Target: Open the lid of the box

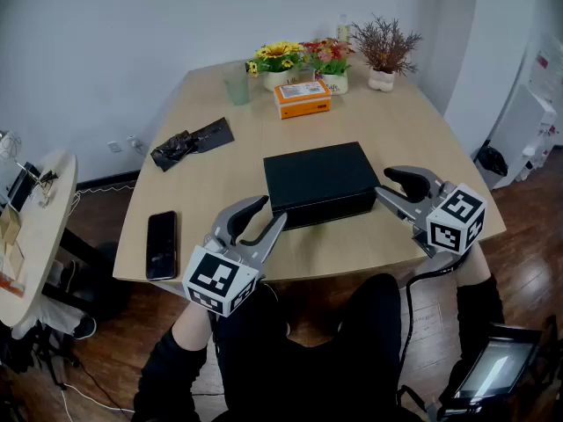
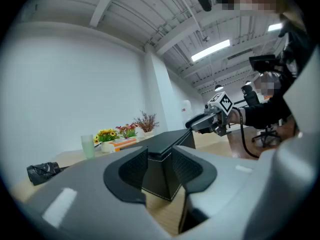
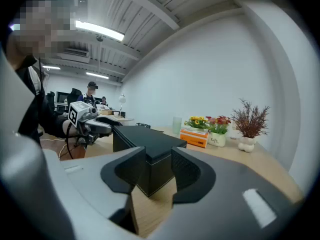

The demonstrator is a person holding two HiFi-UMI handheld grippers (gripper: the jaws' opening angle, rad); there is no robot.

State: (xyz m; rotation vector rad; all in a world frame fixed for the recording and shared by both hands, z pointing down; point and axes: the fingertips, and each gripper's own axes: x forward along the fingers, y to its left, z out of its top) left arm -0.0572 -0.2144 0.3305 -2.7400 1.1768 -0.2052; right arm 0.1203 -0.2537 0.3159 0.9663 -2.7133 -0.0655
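Note:
A flat black box [image 1: 321, 183] with its lid down lies near the front middle of the wooden table [image 1: 413, 121]. My left gripper [image 1: 268, 212] hovers at the box's front left corner, jaws open and empty. At the front right corner my right gripper [image 1: 385, 184] is open too. In the left gripper view the box [image 2: 162, 151] shows its corner just beyond the open left gripper [image 2: 160, 165], and the right gripper [image 2: 206, 122] is at its far end. The right gripper view frames the box [image 3: 150, 149] beyond the open right gripper [image 3: 158, 170], with the left gripper [image 3: 92, 125] on the far side.
A black phone [image 1: 161, 244] lies at the table's front left, a crumpled black bag [image 1: 189, 141] behind it. At the back stand an orange box [image 1: 302, 98], a green cup [image 1: 237, 89] and three flower pots [image 1: 330, 64]. A small side table [image 1: 26, 227] is at the left.

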